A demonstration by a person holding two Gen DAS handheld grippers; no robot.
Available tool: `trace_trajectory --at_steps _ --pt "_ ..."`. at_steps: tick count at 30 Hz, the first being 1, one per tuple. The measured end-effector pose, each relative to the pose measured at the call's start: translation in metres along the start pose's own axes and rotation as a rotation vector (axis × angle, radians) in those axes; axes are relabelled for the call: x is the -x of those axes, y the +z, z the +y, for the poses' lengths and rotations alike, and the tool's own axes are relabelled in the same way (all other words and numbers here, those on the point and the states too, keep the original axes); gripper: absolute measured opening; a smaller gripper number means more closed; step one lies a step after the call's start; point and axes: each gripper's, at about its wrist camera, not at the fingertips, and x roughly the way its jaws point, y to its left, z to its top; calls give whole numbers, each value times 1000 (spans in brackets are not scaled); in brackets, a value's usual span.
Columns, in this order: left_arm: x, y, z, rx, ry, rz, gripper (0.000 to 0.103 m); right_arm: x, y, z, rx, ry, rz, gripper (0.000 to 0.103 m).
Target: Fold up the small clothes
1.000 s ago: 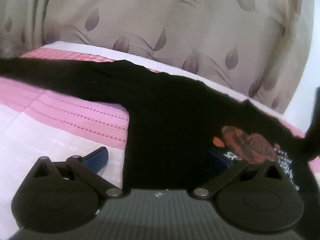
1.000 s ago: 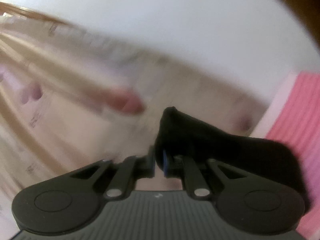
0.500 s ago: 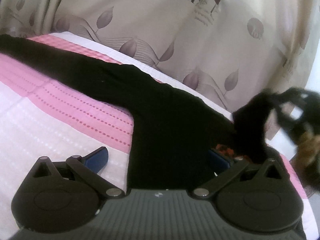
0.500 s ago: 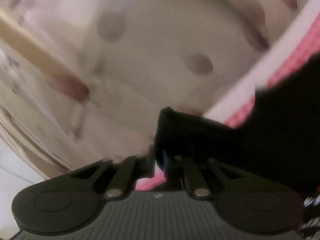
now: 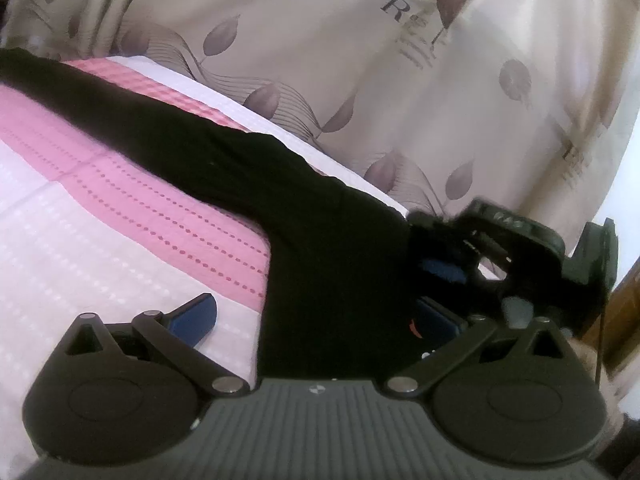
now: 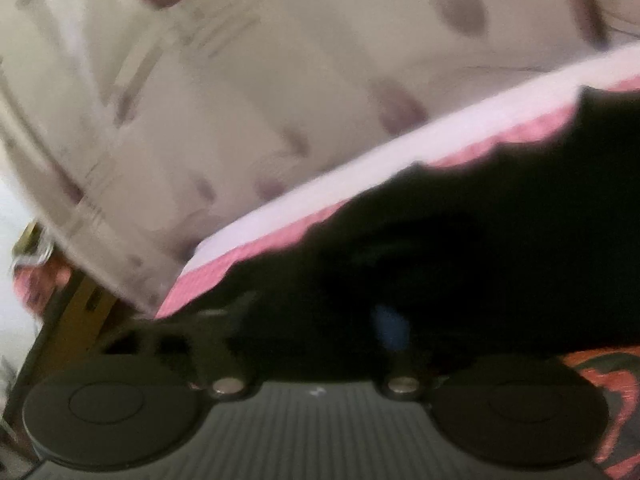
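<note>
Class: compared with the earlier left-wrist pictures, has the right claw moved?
Yes. The right claw has come in from the right edge and down onto the black top, below the curtain.

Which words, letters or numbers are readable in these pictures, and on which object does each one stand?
"R": large dark letter on the curtain; the letters after it are blurred.
Small lines under it on the curtain: too blurred to read.
Second print at the curtain's right edge: unreadable.
Small white marks on the black shirt, near the left gripper: too small to read.
</note>
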Motion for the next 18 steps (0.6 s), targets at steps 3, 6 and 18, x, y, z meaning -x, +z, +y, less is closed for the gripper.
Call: trace_trajectory --at_steps 3,6,18 --pt "0 0 0 -1 1 0 103 12 -5 18 160 -6 -29 84" --pt "1 0 0 -3 1 1 103 27 -7 18 169 33 -25 84" --pt "1 0 1 3 2 -2 103 40 -2 -7 131 -93 -51 84"
